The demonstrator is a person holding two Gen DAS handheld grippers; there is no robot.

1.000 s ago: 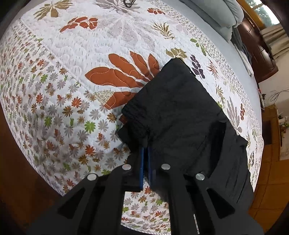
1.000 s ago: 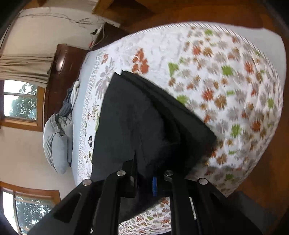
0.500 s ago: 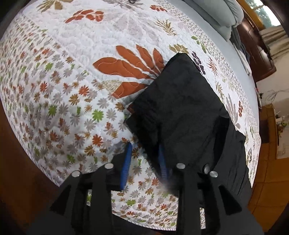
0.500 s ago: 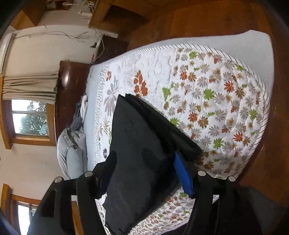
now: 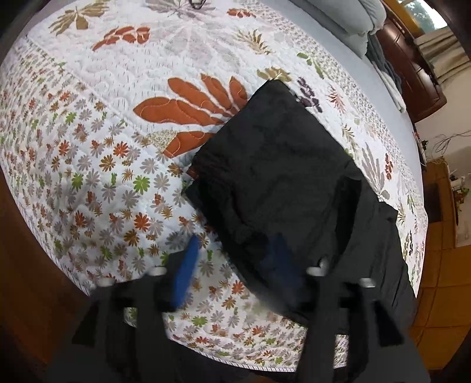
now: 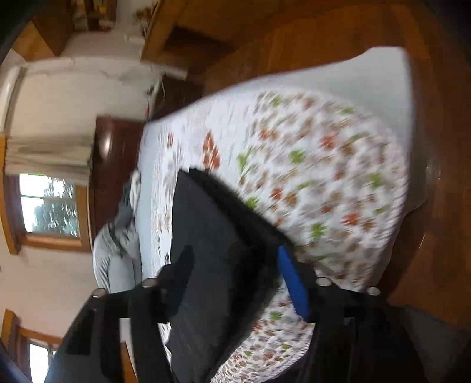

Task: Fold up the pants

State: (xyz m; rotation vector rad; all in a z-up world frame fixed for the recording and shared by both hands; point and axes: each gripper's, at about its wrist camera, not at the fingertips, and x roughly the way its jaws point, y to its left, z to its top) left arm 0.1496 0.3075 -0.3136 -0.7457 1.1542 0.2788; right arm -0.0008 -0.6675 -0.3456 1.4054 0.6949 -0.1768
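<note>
The folded black pants [image 5: 282, 176] lie on a floral quilt [image 5: 112, 123] covering the bed, near its edge above a wooden floor [image 6: 323, 38]. The left gripper [image 5: 232, 265] has just been opening, its fingers released with the pants' corner loose between them. The right gripper [image 6: 235, 280] stands spread too, clear of the cloth.

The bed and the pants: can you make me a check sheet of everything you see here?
Surface: flowered quilt over a bed.
Job's things: black pants, folded, lying on the quilt near its edge.
Clutter: grey pillows and bundled clothes at the far end.
Grippers: left gripper open, jaws just opened; right gripper open; pants lie loose between the fingers.
Cables: wires by the wall.
Surroundings: wooden floor, window, curtain.
</note>
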